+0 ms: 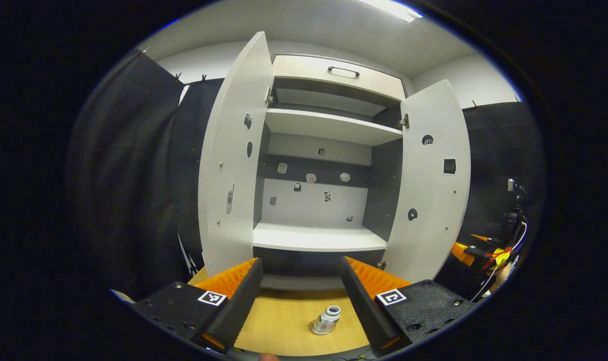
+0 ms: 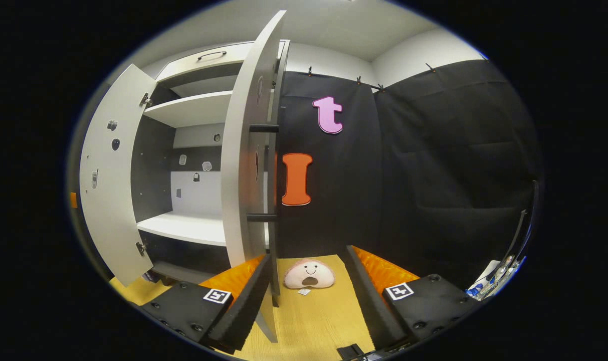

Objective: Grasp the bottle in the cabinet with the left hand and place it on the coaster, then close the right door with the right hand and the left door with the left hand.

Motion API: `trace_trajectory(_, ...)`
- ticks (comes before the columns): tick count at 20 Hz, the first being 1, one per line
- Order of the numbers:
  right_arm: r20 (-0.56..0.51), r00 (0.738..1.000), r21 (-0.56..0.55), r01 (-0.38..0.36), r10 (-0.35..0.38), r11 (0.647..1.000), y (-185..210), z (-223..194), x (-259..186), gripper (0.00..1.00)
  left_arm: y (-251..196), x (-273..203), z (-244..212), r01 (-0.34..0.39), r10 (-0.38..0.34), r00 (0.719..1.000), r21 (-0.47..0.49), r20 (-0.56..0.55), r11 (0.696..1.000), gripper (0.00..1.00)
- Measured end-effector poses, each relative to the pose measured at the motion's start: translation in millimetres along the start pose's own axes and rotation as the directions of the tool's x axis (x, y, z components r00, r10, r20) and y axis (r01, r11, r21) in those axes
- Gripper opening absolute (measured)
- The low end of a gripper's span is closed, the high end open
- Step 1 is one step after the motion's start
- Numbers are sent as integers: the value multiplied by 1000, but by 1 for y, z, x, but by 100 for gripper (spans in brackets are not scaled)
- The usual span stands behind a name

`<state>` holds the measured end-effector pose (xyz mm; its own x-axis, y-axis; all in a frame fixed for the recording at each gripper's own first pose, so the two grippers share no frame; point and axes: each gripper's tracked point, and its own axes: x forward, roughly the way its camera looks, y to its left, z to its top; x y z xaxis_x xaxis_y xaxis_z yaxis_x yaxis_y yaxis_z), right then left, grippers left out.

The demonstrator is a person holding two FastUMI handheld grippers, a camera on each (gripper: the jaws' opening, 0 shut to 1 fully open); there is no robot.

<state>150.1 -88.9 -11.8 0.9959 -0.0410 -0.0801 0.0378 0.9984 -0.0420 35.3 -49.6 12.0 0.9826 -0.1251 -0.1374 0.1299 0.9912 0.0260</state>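
Round bottle (image 1: 327,320) on woodgrain table (image 1: 283,326), tongs (image 1: 301,301) apart

Wooden table (image 1: 283,326) carries bottle (image 1: 327,320), plush toy (image 2: 309,274).

1. A ceiling light strip (image 1: 391,9) gives even, moderately bright illumination from above in the left gripper view.
2. The cabinet (image 1: 329,125) recesses under its shelves lie in shadow.
3. Fisheye distortion bows straight edges outward toward the rim.
4. Focus is sharp, without motion blur.
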Motion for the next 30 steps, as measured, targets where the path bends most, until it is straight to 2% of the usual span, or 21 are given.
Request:
trace_trajectory(1, -1, 1000, 2, -1, 1, 1000, 0, 0, -1, 96, 1, 1, 0, 2, -2, 1000, -7, 0, 1000, 91)
trace_trajectory(2, 0, 1000, 3, -3, 3, 1000, 3, 0, 0, 96, 1, 3, -1, 5, -5, 1000, -13, -3, 1000, 94)
trace_trajectory(7, 3, 1000, -51, -8, 8, 999, 13, 4, -1, 95, -2, 11, -8, 28, -29, 999, -44, -21, 999, 94)
trace_trajectory(8, 0, 1000, -50, -12, 12, 999, 15, 5, -3, 95, -2, 12, -8, 33, -34, 999, -48, -21, 998, 91)
trace_trajectory(11, -11, 999, -26, -47, 47, 999, 34, 4, -5, 95, 1, 14, -6, 39, -39, 999, -46, -6, 998, 94)
trace_trajectory(16, -2, 996, -78, -89, 89, 993, 75, 7, -5, 95, 20, 10, -6, 16, -16, 1000, -48, 1, 999, 94)
trace_trajectory(30, -10, 984, -40, -176, 176, 983, 154, 7, 18, 95, 84, -21, -8, -82, 83, 997, -47, 3, 995, 94)
